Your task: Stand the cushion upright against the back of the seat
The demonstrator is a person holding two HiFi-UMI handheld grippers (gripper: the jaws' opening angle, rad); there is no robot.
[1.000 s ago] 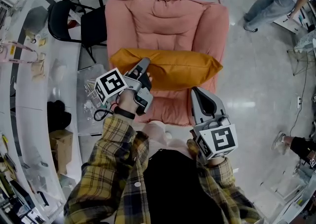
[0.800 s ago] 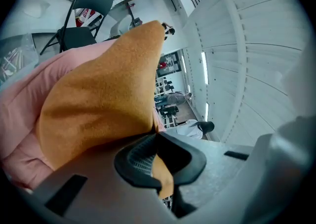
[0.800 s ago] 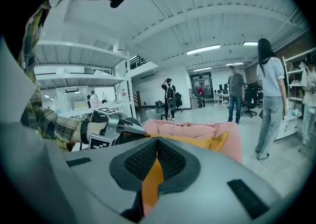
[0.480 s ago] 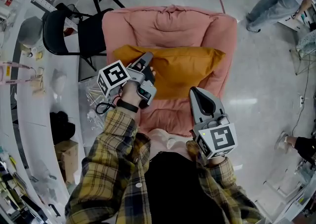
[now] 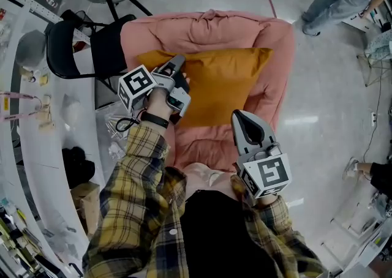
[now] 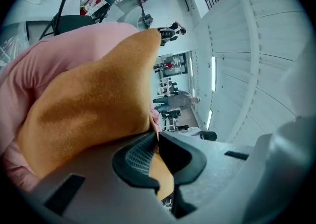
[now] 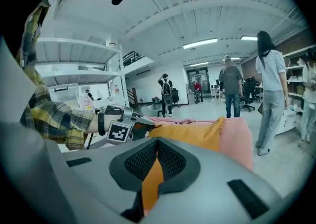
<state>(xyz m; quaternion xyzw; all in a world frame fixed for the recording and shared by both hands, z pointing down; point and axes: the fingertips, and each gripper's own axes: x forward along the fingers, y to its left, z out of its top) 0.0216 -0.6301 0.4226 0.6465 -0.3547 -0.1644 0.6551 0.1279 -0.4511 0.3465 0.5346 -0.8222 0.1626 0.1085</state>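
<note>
Cushion is on the armchair. It looks close to upright, long edge up, leaning into the padded back.

Left gripper has its jaws nipped tight on the cushion's top-left corner, with only a thin fold of fabric between the pads (left gripper view shows the orange cloth squeezed right at the tips). Right gripper hangs low over the front of the seat, well apart from the cushion, jaws together, nothing in them.

Risks from here:
- The grip is a one-corner pinch on soft, slack fabric. Any tug could pull the fold out of the jaws and drop the cushion flat on the seat.
- The cushion's right side is unsupported. On release it could sag or twist away from the back and end up leaning crooked.
- The back is puffy and rounded. If the cushion is set too far out, its bottom edge may skid forward on the seat and the whole thing folds over.
- Opening the left jaws while dragging sideways would likely tip it toward the left arm of the armchair.
- The right gripper can't catch anything as it stands, being closed and too far off. It's probably wise to bring it up to steady the right edge before letting go.
</note>
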